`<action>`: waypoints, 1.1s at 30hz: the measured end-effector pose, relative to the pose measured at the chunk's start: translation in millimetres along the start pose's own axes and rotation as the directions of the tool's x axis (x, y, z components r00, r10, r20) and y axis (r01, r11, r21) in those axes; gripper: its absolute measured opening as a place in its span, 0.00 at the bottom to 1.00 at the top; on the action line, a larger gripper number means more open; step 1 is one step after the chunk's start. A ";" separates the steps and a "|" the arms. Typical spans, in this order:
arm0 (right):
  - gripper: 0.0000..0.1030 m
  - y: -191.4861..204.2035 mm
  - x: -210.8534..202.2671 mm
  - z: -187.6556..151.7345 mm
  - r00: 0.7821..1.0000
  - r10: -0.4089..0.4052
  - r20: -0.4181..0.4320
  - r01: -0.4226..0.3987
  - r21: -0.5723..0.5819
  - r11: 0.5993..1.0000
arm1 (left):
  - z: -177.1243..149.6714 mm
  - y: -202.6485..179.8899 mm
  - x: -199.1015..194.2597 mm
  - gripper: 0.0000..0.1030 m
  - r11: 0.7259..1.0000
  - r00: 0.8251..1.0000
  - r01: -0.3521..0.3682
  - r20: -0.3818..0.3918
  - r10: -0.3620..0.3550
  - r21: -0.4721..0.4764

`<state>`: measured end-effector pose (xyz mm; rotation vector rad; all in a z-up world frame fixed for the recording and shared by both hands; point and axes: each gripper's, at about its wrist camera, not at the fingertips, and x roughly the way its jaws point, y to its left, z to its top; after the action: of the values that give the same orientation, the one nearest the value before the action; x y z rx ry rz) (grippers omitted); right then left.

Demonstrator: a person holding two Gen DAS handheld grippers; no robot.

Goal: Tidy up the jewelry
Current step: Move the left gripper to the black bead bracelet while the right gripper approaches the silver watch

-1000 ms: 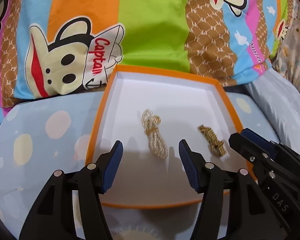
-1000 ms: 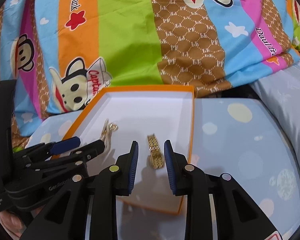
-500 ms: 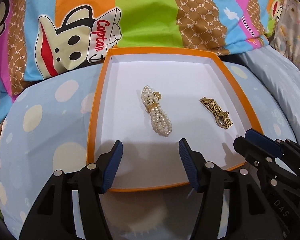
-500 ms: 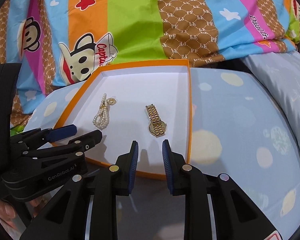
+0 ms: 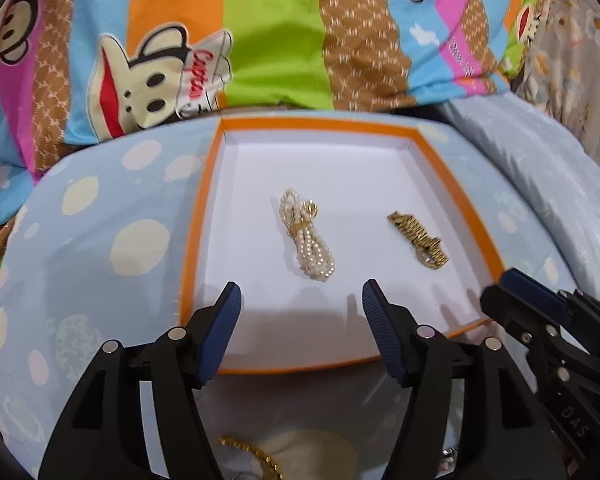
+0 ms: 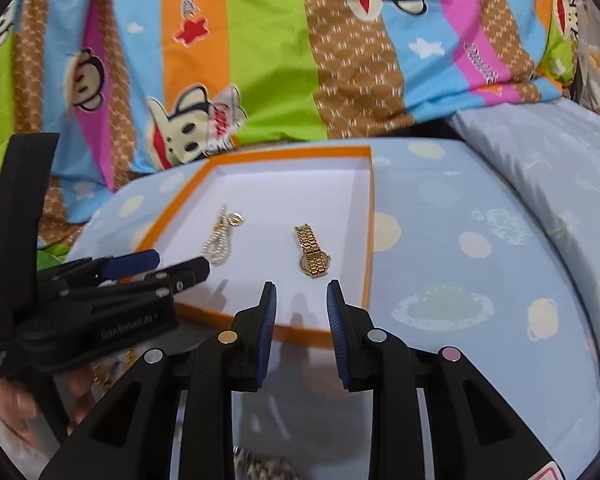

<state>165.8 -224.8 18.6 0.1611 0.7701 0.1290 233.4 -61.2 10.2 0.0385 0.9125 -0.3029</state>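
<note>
Two pieces of jewelry lie in front of you inside the shallow orange-rimmed box [image 5: 198, 216], apart from each other on its white floor: the pearl bracelet [image 5: 306, 236] toward the left, bunched into a short bundle with a small gold charm at its far end, and the gold watch [image 5: 418, 240] toward the right, stretched out flat with its round face near the end closest to you. Your left gripper [image 5: 302, 328] hovers over the near edge of the box with its jaws spread wide and nothing between them, the pearl bracelet just ahead of the gap. Your right gripper [image 6: 302, 328] sits above the near right part of the box, its jaws parted by a narrower gap and also empty, lined up with the watch [image 6: 313, 254] just beyond the blue pads [image 6: 269, 312]. The box rests on a pale blue cushion [image 6: 480, 280] printed with cream dots and planets, and a bright striped blanket [image 5: 272, 32] with cartoon monkey faces rises behind it. Down at the bottom edge of the left wrist view, under your gripper, a bit of gold chain [image 5: 252, 454] shows (only partly visible, so you cannot tell what piece it is).
</note>
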 end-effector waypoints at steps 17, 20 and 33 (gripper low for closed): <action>0.52 17.2 -27.5 -73.1 0.991 0.057 -0.118 -0.076 -0.168 0.983 | -109.1 32.5 -97.5 0.75 0.999 0.999 0.038 0.038 -0.036 -0.032; 0.52 21.7 -21.4 -75.0 0.987 0.049 -0.151 -0.077 -0.188 0.979 | -124.5 32.0 -101.4 0.75 0.998 0.999 0.045 0.015 -0.045 -0.035; 0.25 22.8 -40.5 -94.3 0.986 -0.002 -0.165 -0.018 -0.117 0.993 | -159.2 11.7 -101.4 0.82 0.998 0.998 0.055 -0.034 -0.055 0.010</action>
<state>69.6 -200.3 -16.0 0.0415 0.9240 0.1966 55.6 0.1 -9.3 0.0284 0.9465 -0.3589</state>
